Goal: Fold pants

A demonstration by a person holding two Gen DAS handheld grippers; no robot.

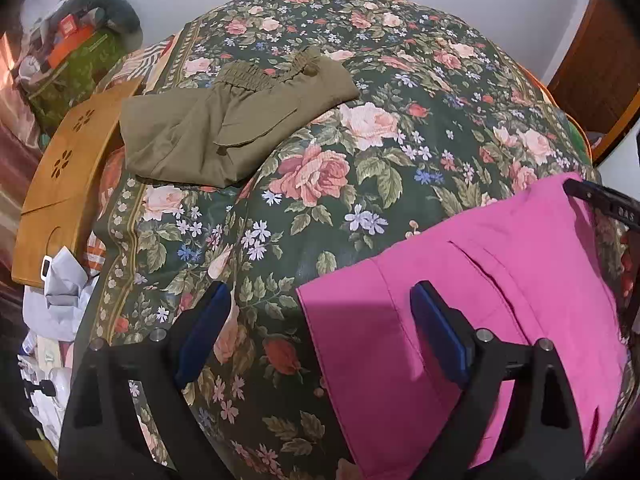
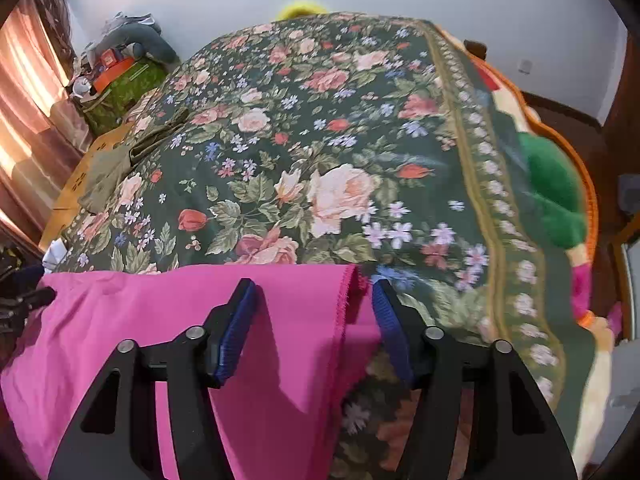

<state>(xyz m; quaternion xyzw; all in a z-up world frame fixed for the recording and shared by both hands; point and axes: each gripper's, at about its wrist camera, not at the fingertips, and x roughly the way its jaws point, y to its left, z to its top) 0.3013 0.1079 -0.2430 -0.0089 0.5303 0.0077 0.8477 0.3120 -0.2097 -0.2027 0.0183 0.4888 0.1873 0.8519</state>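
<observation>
Pink pants [image 1: 500, 272] lie flat on the near part of a bed with a dark floral cover [image 1: 360, 80]. My left gripper [image 1: 320, 300] is open, over the pants' left edge; its right finger is above the pink cloth, its left finger above the cover. In the right wrist view the pink pants [image 2: 160, 320] fill the lower left. My right gripper [image 2: 314, 296] is open over the pants' right edge, which has a frayed hem [image 2: 352, 292]. The other gripper [image 1: 600, 200] shows at the right edge of the left wrist view.
Folded olive pants [image 1: 224, 128] lie at the bed's far left. A wooden lap tray [image 1: 68, 176] leans beside the bed on the left, with white clutter [image 1: 60, 300] below it. A green plush blanket [image 2: 556, 196] hangs off the right side. A pile of things [image 1: 80, 40] stands far left.
</observation>
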